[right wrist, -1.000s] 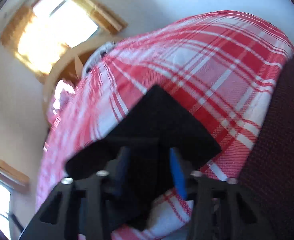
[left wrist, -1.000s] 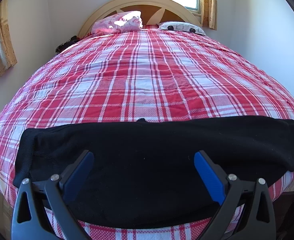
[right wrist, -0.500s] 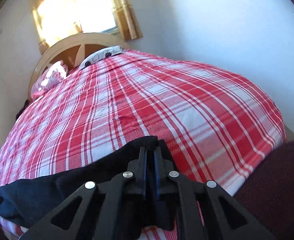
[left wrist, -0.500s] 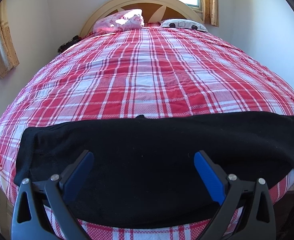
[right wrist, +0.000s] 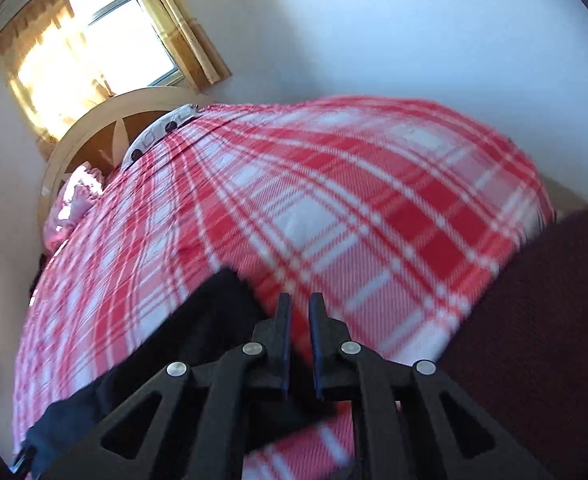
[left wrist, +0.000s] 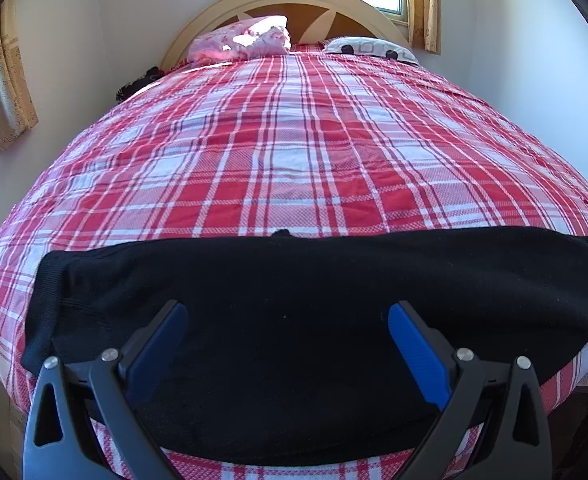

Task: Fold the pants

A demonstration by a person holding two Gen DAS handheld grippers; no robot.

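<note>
Left wrist view: my left gripper (left wrist: 284, 354) hovers with jaws wide, holding nothing, over the pants (left wrist: 314, 300). The pants lie flat in a long black band along the near edge of the bed (left wrist: 294, 152), running from its near left corner toward its near right corner.

Right wrist view: my right gripper (right wrist: 297, 338) has its jaws narrow, with a slim gap between them. The frame is blurred, and no cloth shows in the gap, so I judge it empty. One end of the pants (right wrist: 198, 332) lies just left of the jaws.

Procedure, as I judge it: the step in hand is taking hold of an end for the next fold.
- Pinch all layers at the end, not only the top one.
- Lift low and carry the end along the near edge, keeping the band straight.

The fabric looks thick, soft and matte, with a ribbed hem at the left end.
</note>
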